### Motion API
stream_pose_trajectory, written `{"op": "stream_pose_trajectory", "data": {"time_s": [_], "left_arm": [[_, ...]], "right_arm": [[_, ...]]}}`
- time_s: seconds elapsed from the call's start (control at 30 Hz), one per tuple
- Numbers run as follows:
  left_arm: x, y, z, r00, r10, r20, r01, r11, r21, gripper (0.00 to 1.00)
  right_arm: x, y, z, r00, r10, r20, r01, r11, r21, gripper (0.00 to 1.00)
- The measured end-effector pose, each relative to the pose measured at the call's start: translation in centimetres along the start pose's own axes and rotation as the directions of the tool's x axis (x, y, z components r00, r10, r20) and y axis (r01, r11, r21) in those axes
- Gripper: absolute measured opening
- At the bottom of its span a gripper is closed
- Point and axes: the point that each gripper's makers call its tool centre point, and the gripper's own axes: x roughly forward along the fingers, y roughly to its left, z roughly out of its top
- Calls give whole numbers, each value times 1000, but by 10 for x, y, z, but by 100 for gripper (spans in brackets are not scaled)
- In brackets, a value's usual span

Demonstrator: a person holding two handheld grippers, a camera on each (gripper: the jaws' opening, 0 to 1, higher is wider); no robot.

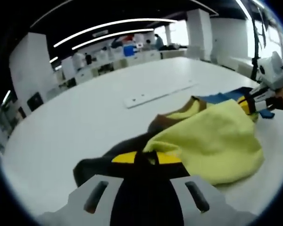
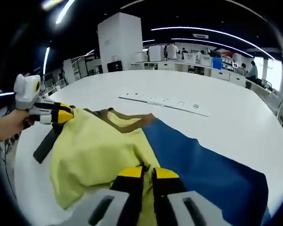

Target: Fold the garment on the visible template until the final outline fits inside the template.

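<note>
right gripper view: garment (image 2: 99,150) between tool (image 2: 147,176) tips

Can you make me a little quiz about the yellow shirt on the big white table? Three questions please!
1. True or false: the right gripper has its yellow-tipped jaws pinched on the yellow garment.
2. What colour is the flat template lying under the garment? A) red B) blue C) green
3. Fill in the blank: a long white strip lies on the white table ______ the garment, farther from both grippers.

The left gripper also seems to be shut on a dark-edged part of the garment.

Key: 1 true. 2 B. 3 beyond.
</note>
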Motion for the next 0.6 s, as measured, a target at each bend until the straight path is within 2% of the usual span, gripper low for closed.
{"op": "stream_pose_trajectory", "data": {"time_s": [0.07, 0.17, 0.2, 0.23, 0.33, 0.47, 0.6], "left_arm": [[-8, -1, -1, 1000, -5, 1, 5, 1000, 0, 18], [-21, -5, 0, 999, -34, 32, 35, 999, -19, 20], [-25, -10, 7, 994, -52, 95, 56, 998, -39, 19], [-28, -12, 8, 993, -59, 105, 64, 997, -39, 18], [-37, -16, 3, 995, -66, 79, 66, 998, -4, 21], [-44, -29, 0, 993, -98, 67, 98, 995, 8, 23], [-45, -38, -10, 992, -114, 47, 115, 993, -1, 25]], "right_arm": [[-6, -2, 2, 1000, -7, 7, 7, 1000, 12, 17], [-16, -1, 2, 1000, -5, 10, 5, 1000, 12, 25], [-18, 0, 2, 1000, -2, 10, 1, 1000, 15, 28], [-22, 1, 2, 1000, 2, 10, -3, 1000, 20, 32], [-32, 7, 2, 1000, 5, 12, -5, 1000, 5, 39], [-43, 20, 3, 999, 27, 31, -26, 1000, -13, 40], [-52, 45, -2, 997, 75, 28, -74, 997, -39, 42]]}}
